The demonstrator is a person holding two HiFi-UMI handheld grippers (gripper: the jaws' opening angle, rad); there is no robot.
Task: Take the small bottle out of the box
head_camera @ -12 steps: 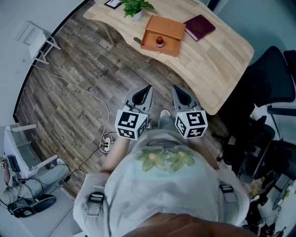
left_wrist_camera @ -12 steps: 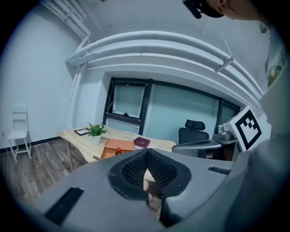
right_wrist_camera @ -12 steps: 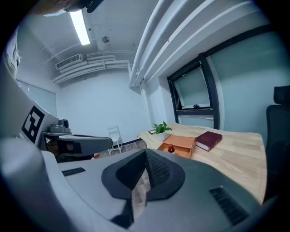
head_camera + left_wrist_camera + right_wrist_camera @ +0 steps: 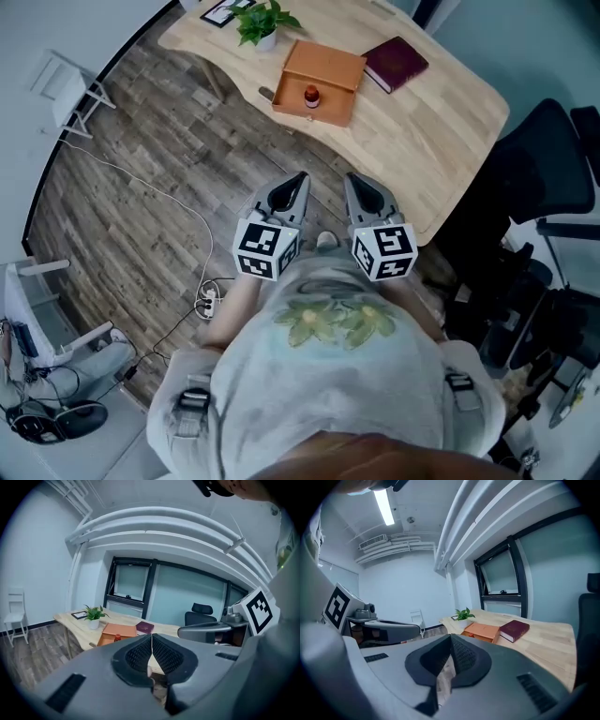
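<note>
Small bottle (image 4: 311, 96) stood upright in open front part of box (image 4: 337, 70). Box sat by tabletop's (image 4: 441, 141) near edge, toward left end. Book (image 4: 395, 64) lay just right of box, not touching; plant (image 4: 262, 21) stood behind it at far left corner.

Left gripper (image 4: 298, 178) and right gripper (image 4: 351, 180) hung over floor, well short of table, both pinched closed, empty.

Likely risks: jaws clipping box wall could topple bottle, or shove box off near edge. Approach looked unblocked; chair (image 4: 548, 178) stood off right edge.

Grey plank floor (image 4: 112, 225), pale wooden table (image 4: 441, 122), black office chair (image 4: 548, 159), dark-framed window (image 4: 131, 583)
</note>
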